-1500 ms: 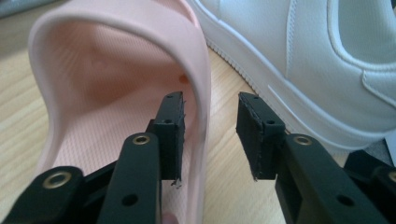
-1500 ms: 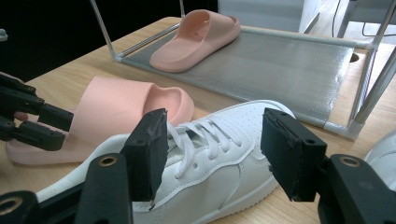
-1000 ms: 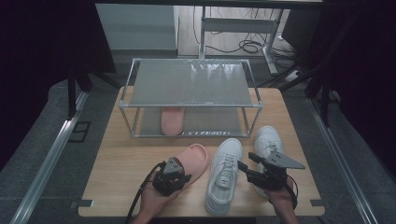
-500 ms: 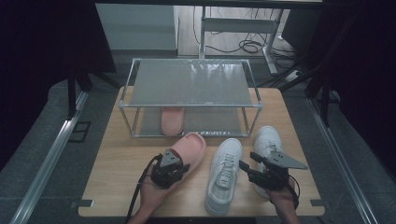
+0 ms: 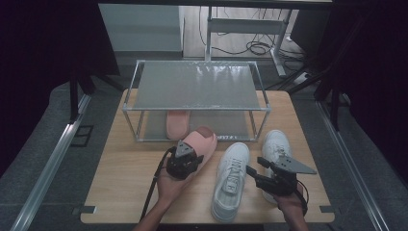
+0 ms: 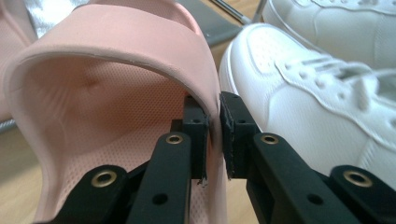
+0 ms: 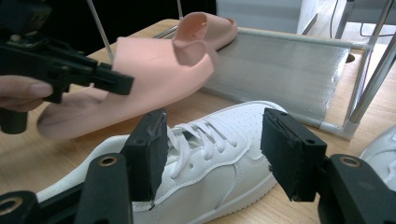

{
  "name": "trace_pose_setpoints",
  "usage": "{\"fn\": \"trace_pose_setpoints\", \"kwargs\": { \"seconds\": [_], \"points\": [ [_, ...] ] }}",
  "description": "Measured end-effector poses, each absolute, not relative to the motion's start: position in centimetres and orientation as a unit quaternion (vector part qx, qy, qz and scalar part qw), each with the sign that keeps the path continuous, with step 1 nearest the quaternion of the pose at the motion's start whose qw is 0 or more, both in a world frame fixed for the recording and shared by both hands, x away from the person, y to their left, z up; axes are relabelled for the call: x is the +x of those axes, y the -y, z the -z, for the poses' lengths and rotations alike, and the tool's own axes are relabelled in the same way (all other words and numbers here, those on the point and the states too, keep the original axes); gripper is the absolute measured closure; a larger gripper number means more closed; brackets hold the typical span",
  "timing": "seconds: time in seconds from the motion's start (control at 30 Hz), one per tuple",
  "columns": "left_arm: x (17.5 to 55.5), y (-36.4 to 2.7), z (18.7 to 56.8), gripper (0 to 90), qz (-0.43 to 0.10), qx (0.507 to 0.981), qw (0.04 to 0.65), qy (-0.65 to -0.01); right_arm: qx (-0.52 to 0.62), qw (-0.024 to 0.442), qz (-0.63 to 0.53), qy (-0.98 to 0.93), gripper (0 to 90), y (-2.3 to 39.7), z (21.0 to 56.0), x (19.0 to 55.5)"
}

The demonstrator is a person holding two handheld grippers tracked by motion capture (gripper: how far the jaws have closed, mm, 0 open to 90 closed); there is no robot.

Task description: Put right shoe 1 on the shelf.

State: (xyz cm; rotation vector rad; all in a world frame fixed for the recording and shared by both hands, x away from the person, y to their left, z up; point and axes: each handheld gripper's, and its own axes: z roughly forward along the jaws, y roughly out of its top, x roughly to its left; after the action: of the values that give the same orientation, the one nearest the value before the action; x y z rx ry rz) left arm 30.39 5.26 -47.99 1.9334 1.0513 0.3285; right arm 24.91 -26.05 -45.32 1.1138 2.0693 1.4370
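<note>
Pink slide (image 5: 201,143), toe toward the rack (image 5: 195,86) at 12 o'clock, is clenched by its strap in the left gripper (image 6: 214,122). Right gripper (image 7: 212,154) gapes wide at 5 o'clock beside a white sneaker (image 5: 231,179).

Overall light: dim and even in the high view, with black surroundings at the frame's left and right sides.
Tabletop (image 5: 125,187): softly lit, shadows under the things faint and short.
Rack top (image 5: 197,84): dull grey sheen, no hard glare.
Left gripper view: bright; white sneaker (image 6: 322,107) at the right smeared with blur, laces soft; pink slipper (image 6: 116,70) strap sharp near the centre.
Right gripper view: close black jaws slightly soft, the slipper's nearer end at the left blurred.
</note>
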Motion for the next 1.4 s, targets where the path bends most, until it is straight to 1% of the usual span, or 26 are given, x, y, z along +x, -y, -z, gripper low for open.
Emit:
{"fn": "trace_pose_setpoints", "kwargs": {
  "seconds": [0.3,0.47,0.63,0.87,1.07,1.2,1.4],
  "points": [
    [33.5,-2.3,48.3,81.8,-0.148,0.766,0.440,-0.445,0.394,0.191,-0.510,-0.740,42.0,25.9,45.5,25.0],
    [35.1,-1.3,48.9,81.8,-0.161,0.749,0.447,-0.462,0.395,0.190,-0.510,-0.740,42.0,25.9,45.6,25.0],
    [36.7,-0.2,49.6,81.5,-0.165,0.748,0.437,-0.472,0.397,0.189,-0.508,-0.741,42.0,25.9,45.7,25.1],
    [38.6,0.2,50.3,81.3,-0.175,0.737,0.429,-0.492,0.397,0.189,-0.508,-0.741,42.0,26.0,45.7,25.0],
    [40.0,0.2,51.0,81.6,-0.186,0.719,0.433,-0.510,0.396,0.188,-0.510,-0.740,42.0,26.0,45.7,24.9],
    [40.8,0.6,51.0,81.4,-0.188,0.725,0.424,-0.508,0.397,0.186,-0.509,-0.740,42.0,26.0,45.7,24.9],
    [41.4,1.0,51.3,80.5,-0.191,0.721,0.422,-0.516,0.399,0.186,-0.510,-0.739,42.0,26.1,45.7,24.9]
  ]
}}
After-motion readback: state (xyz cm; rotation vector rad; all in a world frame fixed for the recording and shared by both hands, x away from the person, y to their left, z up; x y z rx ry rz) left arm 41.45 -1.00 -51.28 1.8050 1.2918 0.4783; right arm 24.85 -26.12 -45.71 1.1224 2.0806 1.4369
